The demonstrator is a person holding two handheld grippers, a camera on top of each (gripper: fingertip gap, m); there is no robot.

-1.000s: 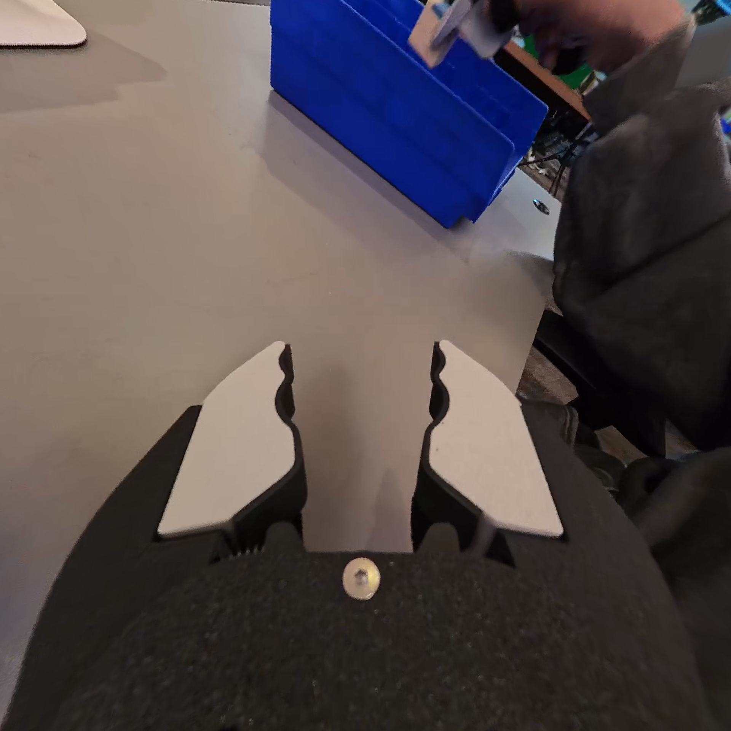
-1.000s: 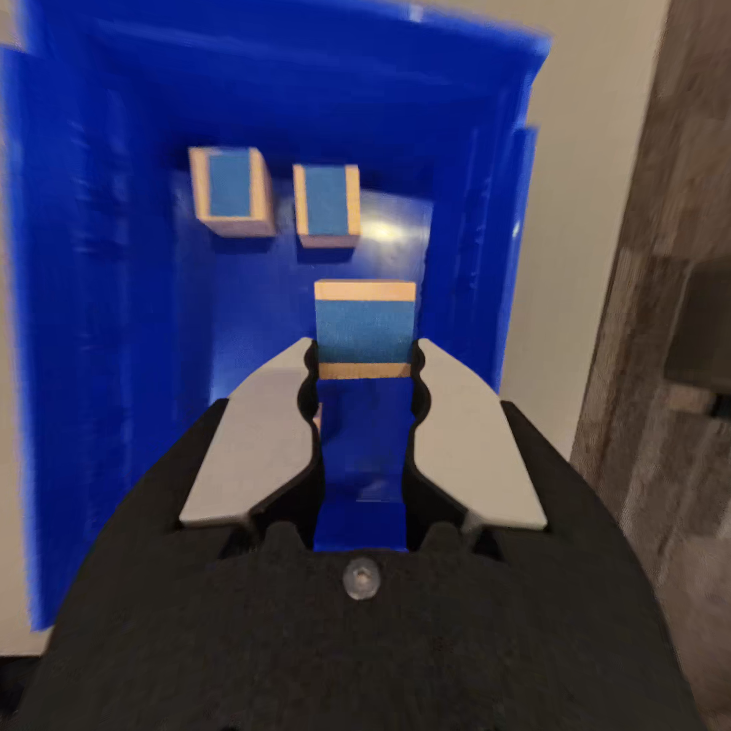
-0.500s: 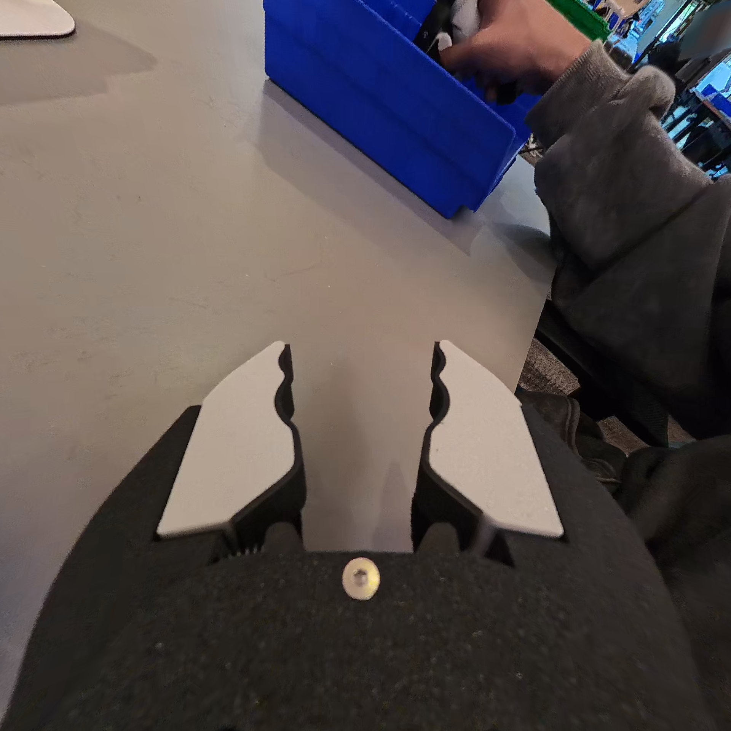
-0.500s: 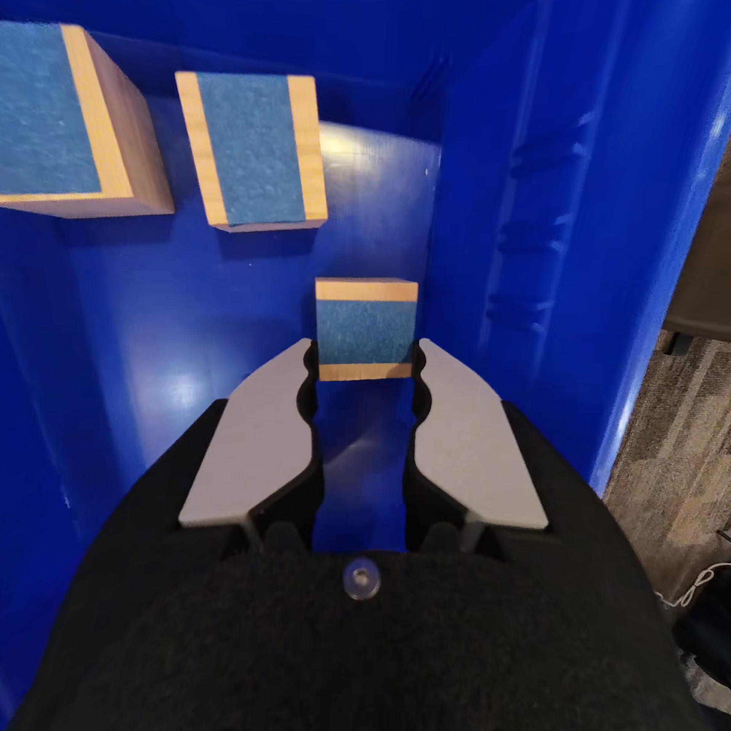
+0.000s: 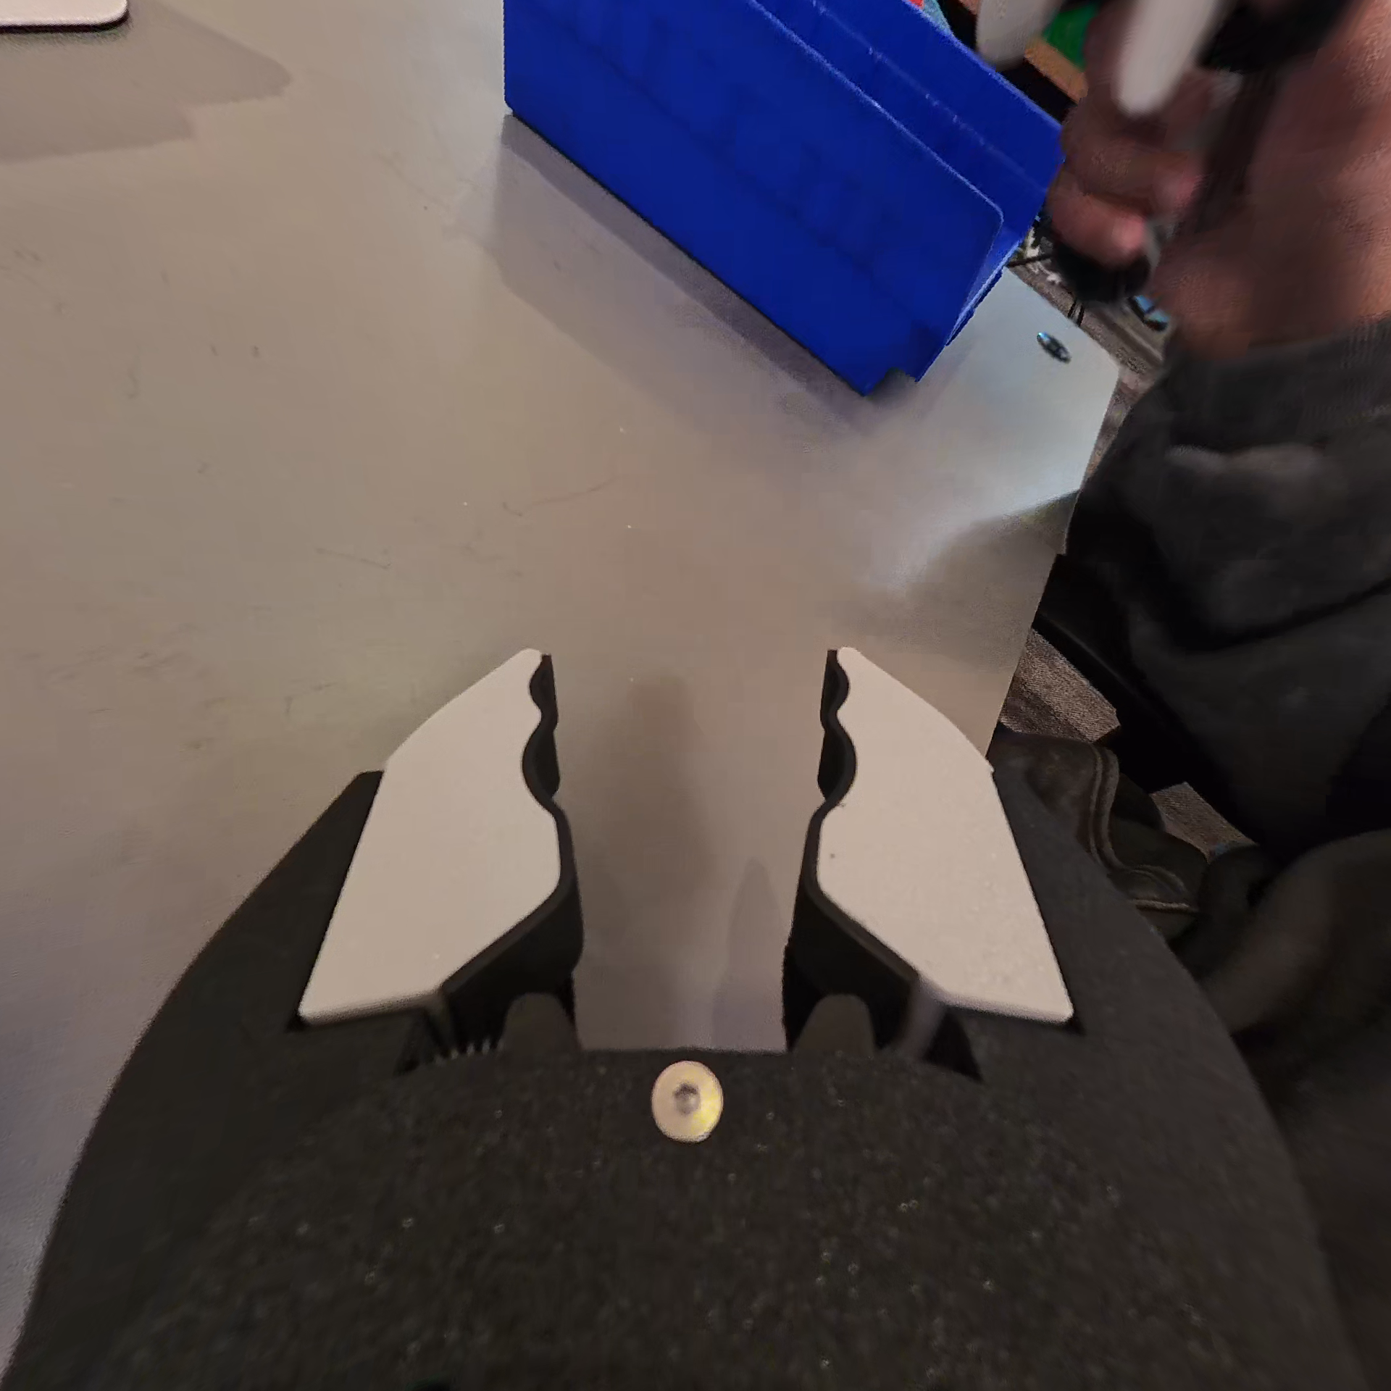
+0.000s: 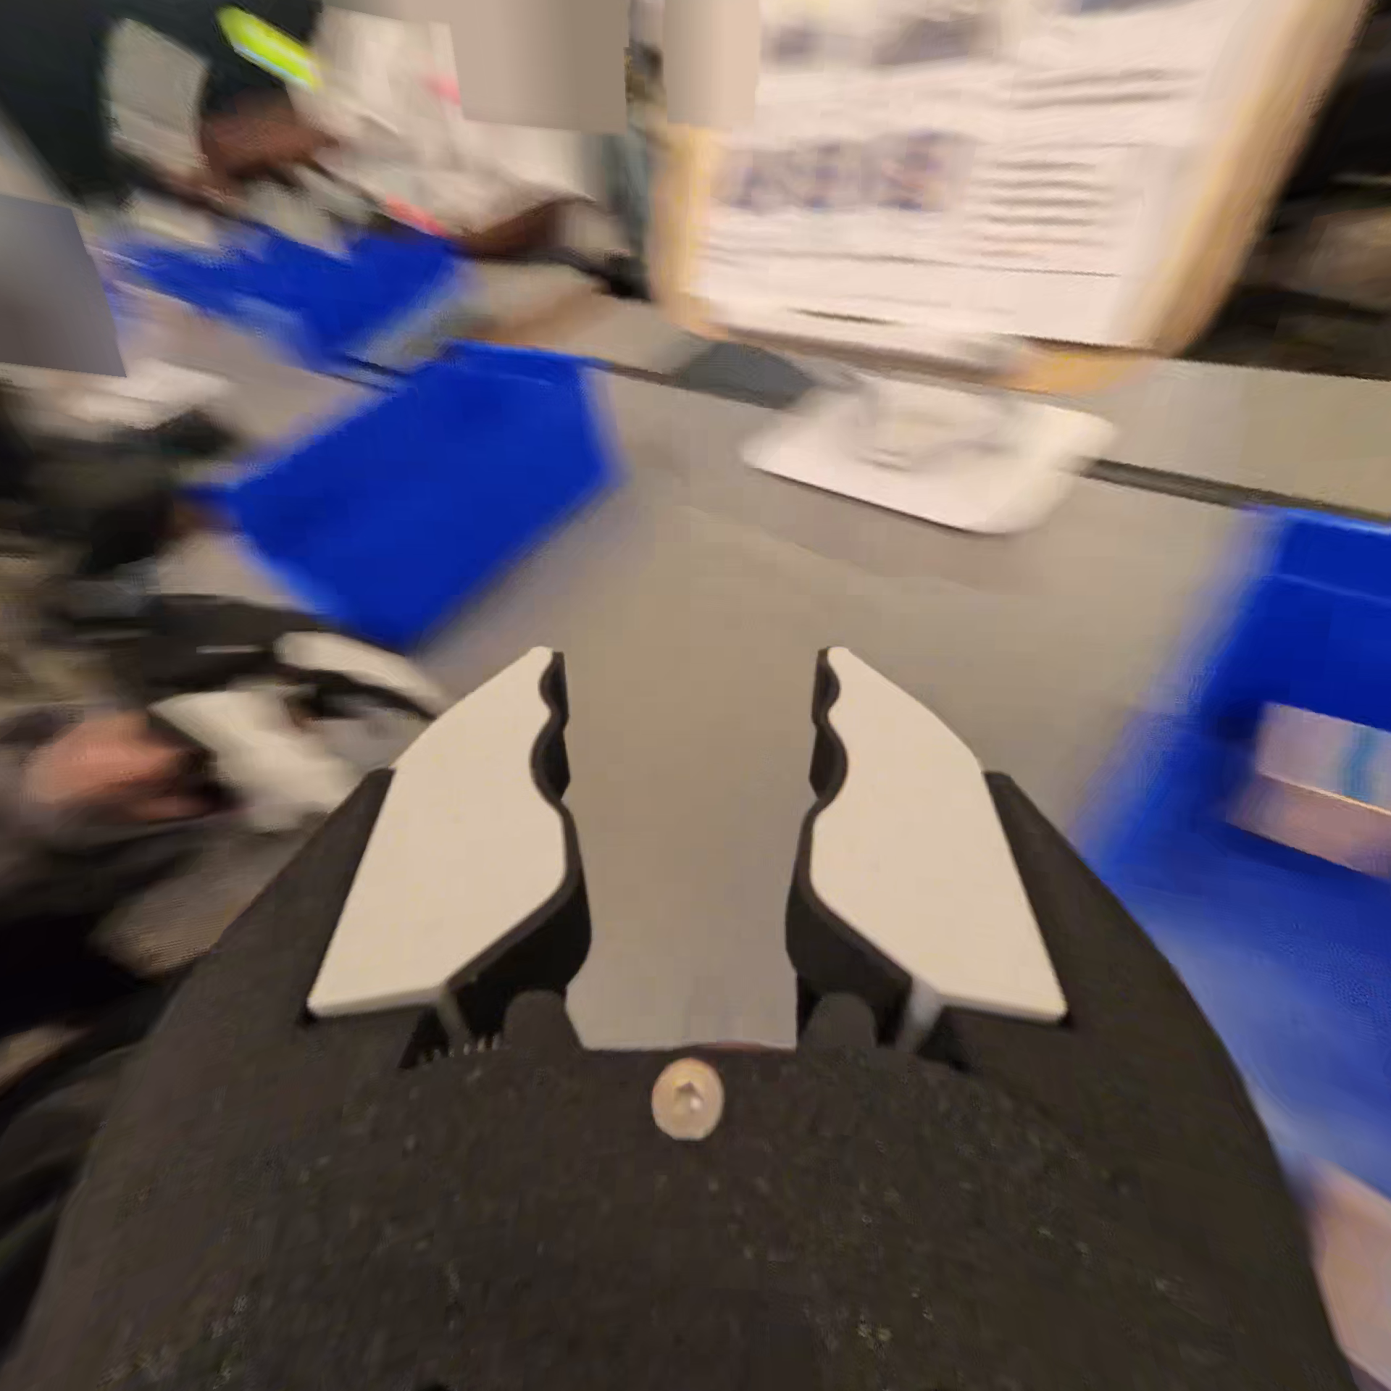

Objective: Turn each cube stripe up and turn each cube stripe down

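Blurring right view, cube (image 6: 1313, 790) perhaps, cropped.

blurred cube (image 6: 1313, 783), bin (image 6: 1234, 828) cut off right

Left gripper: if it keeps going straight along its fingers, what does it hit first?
Probably the bare grey table. The open left gripper points down at empty tabletop; the blue bin sits farther off and right of that line, though depth is uncertain.

It looks like a lab or workshop room: a wide grey tabletop (image 5: 376, 451) carries blue plastic storage bins (image 5: 790, 173), a large printed poster board (image 6: 941, 173) stands behind, and grey carpet floor (image 5: 1054, 700) shows below.
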